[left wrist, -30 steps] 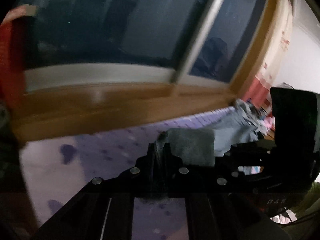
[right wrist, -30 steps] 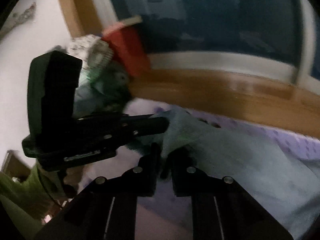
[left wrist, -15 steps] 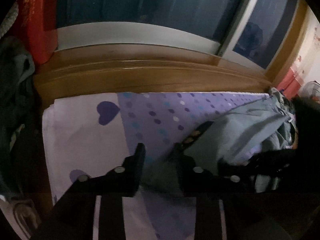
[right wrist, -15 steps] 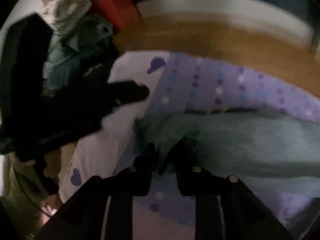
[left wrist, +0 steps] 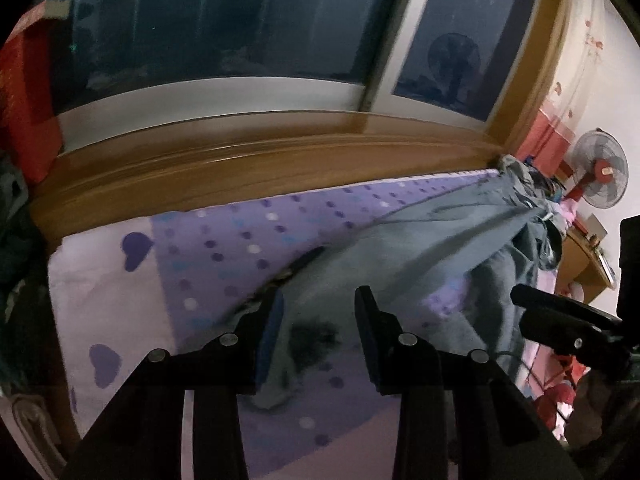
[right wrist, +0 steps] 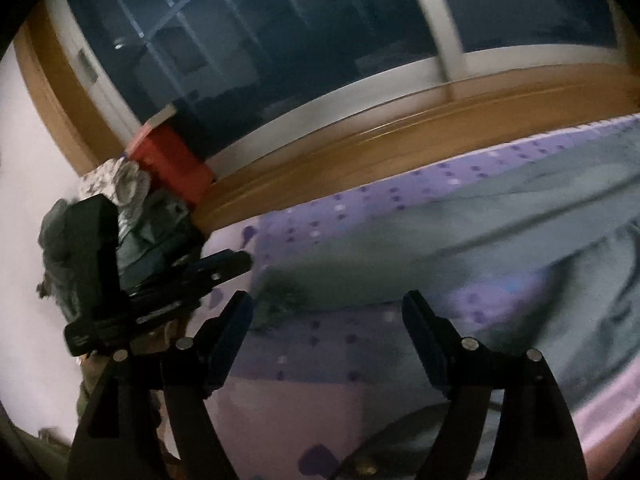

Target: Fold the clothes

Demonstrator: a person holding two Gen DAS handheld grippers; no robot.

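A grey-blue garment (left wrist: 404,256) lies stretched across the purple dotted bed sheet (left wrist: 224,240); it also shows in the right wrist view (right wrist: 460,248). My left gripper (left wrist: 319,312) is open just above the garment's near corner, with cloth lying between its fingers but not pinched. My right gripper (right wrist: 328,312) is open wide above the sheet, its jaws clear of the garment's edge. The right gripper body shows in the left wrist view (left wrist: 568,320), and the left gripper body in the right wrist view (right wrist: 160,280).
A wooden sill (left wrist: 248,160) and a dark window (left wrist: 224,24) run behind the bed. A pile of clothes (right wrist: 132,216) and a red box (right wrist: 172,160) sit at the bed's left end. A standing fan (left wrist: 598,168) and more clothes (left wrist: 532,188) are at the right.
Both grippers were shut on the garment's corners and held it up; they lowered it onto the sheet and opened, letting go. The garment now lies flat.
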